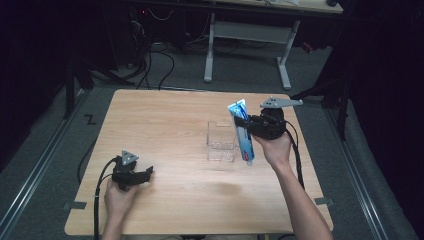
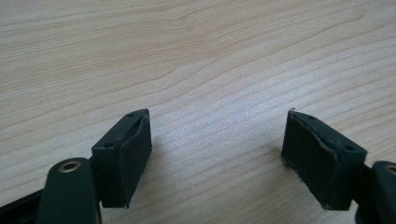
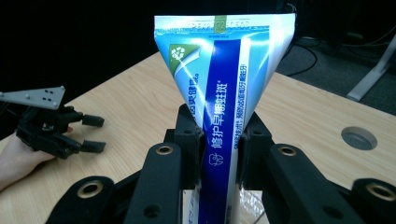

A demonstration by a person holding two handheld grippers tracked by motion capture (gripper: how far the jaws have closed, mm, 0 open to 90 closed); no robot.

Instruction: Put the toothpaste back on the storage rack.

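Note:
A blue and white toothpaste tube [image 1: 244, 132] hangs upright over the right side of the table, crimped end up, cap end down. My right gripper [image 1: 248, 124] is shut on its middle, and the right gripper view shows the tube [image 3: 223, 88] pinched between the two black jaws of that gripper [image 3: 219, 142]. Just left of the tube stands a clear plastic box [image 1: 221, 141] with an open top. My left gripper [image 1: 149, 173] rests near the table's front left, open, with bare wood between its pads [image 2: 135, 149].
The light wooden table [image 1: 165, 120] has a round cable hole [image 3: 358, 137] near one edge. Dark floor with cables and a white desk frame [image 1: 247, 45] lie beyond the far edge.

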